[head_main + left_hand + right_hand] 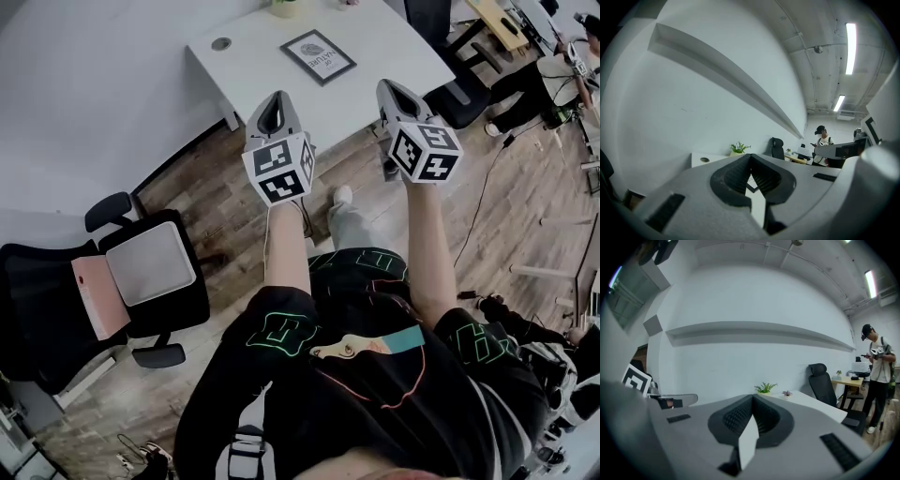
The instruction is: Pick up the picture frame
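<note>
- Left gripper [273, 103]: I hold it raised by the desk's near edge, jaws closed together with nothing between them.
- Right gripper [398, 94]: level with the left one, jaws closed together, empty.
- Picture frame [318, 56]: dark-bordered, lying flat about mid-desk, apart from both grippers.
- Desk [253, 56]: white, with a potted plant [284, 7] at its far edge.
- Office chair [141, 272]: black, on the wooden floor to my left.
</note>
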Demonstrator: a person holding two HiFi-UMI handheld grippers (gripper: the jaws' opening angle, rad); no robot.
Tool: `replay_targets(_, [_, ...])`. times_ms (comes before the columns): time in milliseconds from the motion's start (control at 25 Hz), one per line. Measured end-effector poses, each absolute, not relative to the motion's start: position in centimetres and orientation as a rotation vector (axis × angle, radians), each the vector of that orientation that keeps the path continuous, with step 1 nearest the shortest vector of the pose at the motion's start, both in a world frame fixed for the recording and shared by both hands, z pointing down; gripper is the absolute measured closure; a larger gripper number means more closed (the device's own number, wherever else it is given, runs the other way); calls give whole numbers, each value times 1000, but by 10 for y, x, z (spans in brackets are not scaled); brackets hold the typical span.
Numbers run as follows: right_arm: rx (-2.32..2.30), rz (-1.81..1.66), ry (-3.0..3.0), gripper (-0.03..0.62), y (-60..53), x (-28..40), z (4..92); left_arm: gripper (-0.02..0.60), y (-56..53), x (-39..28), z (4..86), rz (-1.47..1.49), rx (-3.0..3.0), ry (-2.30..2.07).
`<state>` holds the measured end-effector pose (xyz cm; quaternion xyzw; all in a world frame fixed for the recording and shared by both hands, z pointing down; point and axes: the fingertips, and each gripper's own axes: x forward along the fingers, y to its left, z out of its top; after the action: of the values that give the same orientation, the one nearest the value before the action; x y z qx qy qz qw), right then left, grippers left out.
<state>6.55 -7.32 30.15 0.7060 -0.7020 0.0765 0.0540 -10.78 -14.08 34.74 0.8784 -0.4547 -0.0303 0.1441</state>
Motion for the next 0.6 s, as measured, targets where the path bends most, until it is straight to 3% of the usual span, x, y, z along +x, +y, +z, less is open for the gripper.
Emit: replay_targets(600, [2163, 318, -2131, 589, -99, 112, 330, 577, -170, -59, 365, 16, 2554, -1323])
